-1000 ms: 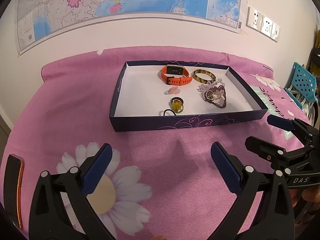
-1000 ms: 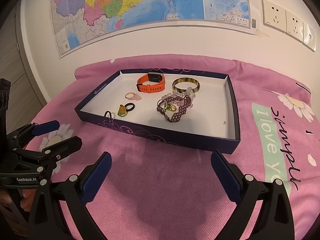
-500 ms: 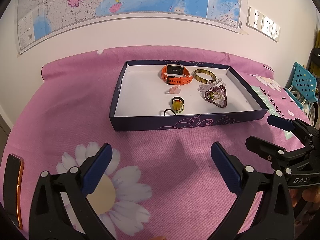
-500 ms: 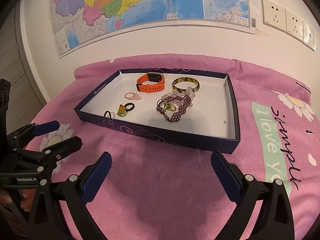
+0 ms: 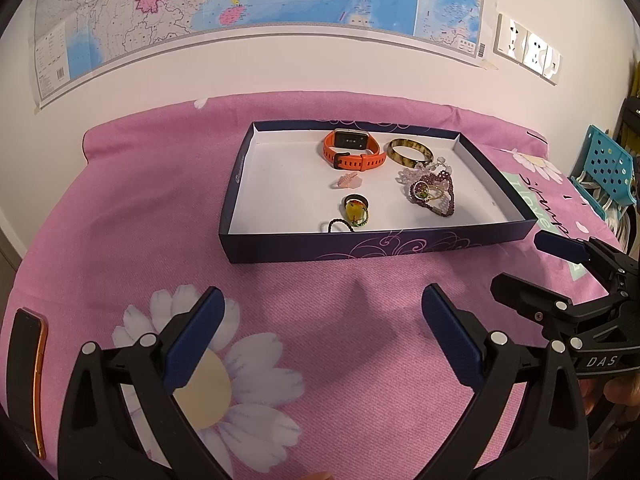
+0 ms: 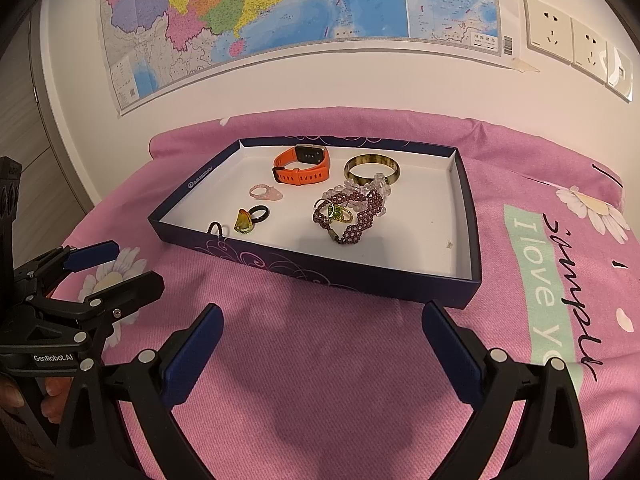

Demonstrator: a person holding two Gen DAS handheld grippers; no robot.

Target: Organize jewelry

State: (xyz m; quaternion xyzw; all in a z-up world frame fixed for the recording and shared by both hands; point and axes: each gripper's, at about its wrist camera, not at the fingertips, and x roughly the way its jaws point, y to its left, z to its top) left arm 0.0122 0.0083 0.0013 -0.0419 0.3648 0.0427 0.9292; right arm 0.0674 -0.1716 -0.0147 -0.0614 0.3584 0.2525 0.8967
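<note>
Orange watch (image 5: pixel 354 154) lies at the back of the navy tray (image 5: pixel 376 246), just beside a bangle (image 5: pixel 409 153). Beaded bracelets (image 6: pixel 354 210) are heaped mid-tray; a pink ring (image 6: pixel 265 192) and a yellow-stone ring (image 6: pixel 250 218) sit left of them. Both grippers, left (image 5: pixel 322 334) and right (image 6: pixel 322 338), hover over the pink cloth (image 6: pixel 320 380) before the tray, jaws spread wide and holding nothing.

Right hand-held gripper (image 6: pixel 322 344) spread wide above pink cloth (image 6: pixel 320 360); jewelry tray (image 6: pixel 320 270) ahead, left hand-held gripper (image 6: pixel 120 266) alongside.
</note>
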